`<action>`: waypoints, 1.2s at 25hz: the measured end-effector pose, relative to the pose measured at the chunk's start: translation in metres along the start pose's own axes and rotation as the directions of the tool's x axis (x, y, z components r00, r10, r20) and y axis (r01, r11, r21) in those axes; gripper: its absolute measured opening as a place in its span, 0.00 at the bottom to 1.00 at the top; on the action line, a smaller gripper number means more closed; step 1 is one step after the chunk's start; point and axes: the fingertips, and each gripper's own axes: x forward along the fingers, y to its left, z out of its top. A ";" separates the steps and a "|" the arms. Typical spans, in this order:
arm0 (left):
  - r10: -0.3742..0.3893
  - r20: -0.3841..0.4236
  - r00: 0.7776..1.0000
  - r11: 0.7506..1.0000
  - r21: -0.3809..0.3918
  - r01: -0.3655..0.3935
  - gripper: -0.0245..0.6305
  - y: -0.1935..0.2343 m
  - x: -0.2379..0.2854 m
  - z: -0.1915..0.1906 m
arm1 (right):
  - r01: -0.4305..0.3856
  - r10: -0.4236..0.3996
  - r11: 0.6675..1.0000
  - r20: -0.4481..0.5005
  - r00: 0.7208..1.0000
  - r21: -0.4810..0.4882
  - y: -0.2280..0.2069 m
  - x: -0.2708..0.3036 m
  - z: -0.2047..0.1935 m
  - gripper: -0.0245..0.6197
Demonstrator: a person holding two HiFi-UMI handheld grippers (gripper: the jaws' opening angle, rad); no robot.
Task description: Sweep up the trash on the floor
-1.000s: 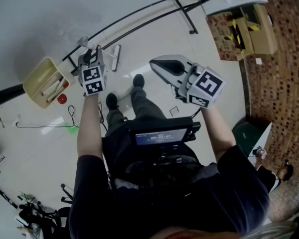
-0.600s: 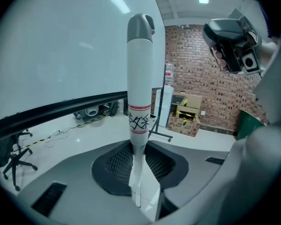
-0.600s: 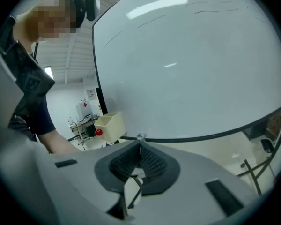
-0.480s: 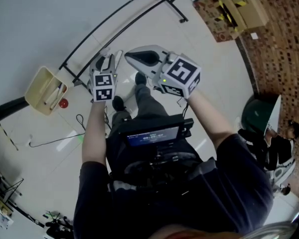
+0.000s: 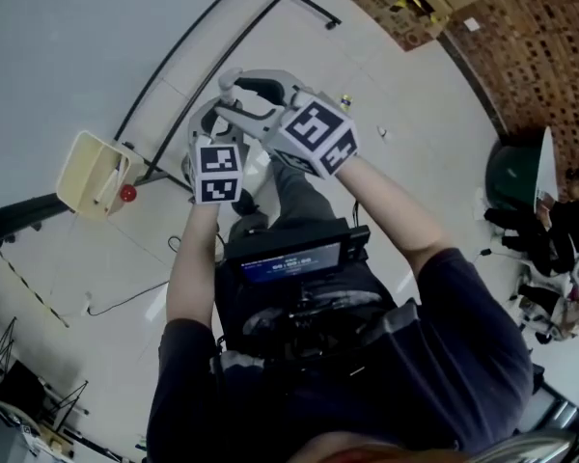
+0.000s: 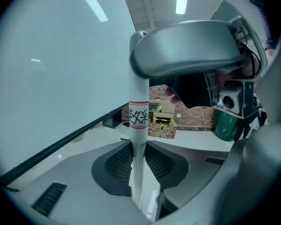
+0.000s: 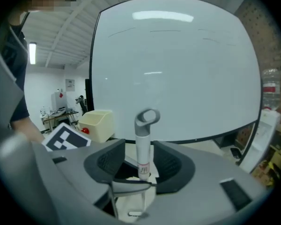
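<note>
The left gripper (image 6: 138, 159) is clamped on the white broom handle (image 6: 138, 95), both pads pressed to its sides. The handle stands upright out of the jaws, its long axis running straight up. Its grey loop end (image 6: 187, 48) is at the top, and a labelled band (image 6: 138, 117) sits just above the pads. The right gripper (image 7: 143, 167) has just been opening. Its jaws stand wide, and the same handle shows upright in the gap between them with space on both sides. In the head view both grippers are raised close together in front of the person.
</note>
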 end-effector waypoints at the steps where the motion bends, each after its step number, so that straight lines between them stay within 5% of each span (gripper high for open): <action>1: -0.017 0.008 1.000 1.000 0.020 0.017 0.17 -0.012 -0.003 0.008 | 0.025 -0.025 1.000 0.006 1.000 -0.002 -0.002 -0.007 0.003 0.38; 4: -0.086 0.032 0.996 0.992 0.093 0.082 0.16 -0.048 -0.009 0.030 | 0.082 -0.081 0.997 0.041 0.996 -0.016 -0.007 -0.034 0.013 0.35; 7: -0.147 0.051 0.988 0.980 0.140 0.139 0.16 -0.069 -0.012 0.045 | 0.107 -0.104 0.994 0.073 0.992 -0.030 -0.015 -0.056 0.021 0.21; 11: -0.227 0.076 0.971 0.953 0.221 0.205 0.17 -0.088 -0.016 0.064 | 0.081 -0.082 0.997 0.131 0.988 0.015 -0.022 -0.082 0.033 0.21; 18: -0.389 0.095 0.916 0.842 0.440 0.312 0.17 -0.226 0.022 0.129 | 0.080 -0.097 0.994 0.274 0.957 0.071 -0.086 -0.235 0.021 0.21; 22: -0.422 0.107 0.900 0.808 0.495 0.320 0.18 -0.235 0.030 0.132 | 0.080 -0.093 0.995 0.298 0.950 0.057 -0.093 -0.246 0.017 0.22; 25: -0.408 0.070 0.910 0.800 0.508 0.319 0.19 -0.230 0.040 0.125 | 0.097 -0.110 0.994 0.303 0.947 0.056 -0.104 -0.245 0.014 0.22; 27: -0.395 0.020 0.918 0.788 0.522 0.327 0.33 -0.253 0.054 0.121 | 0.111 -0.132 0.990 0.323 0.937 0.082 -0.125 -0.276 0.006 0.22; 30: -0.407 -0.057 0.911 0.762 0.529 0.374 0.33 -0.323 0.080 0.111 | 0.119 -0.148 0.988 0.361 0.921 0.102 -0.154 -0.340 -0.009 0.22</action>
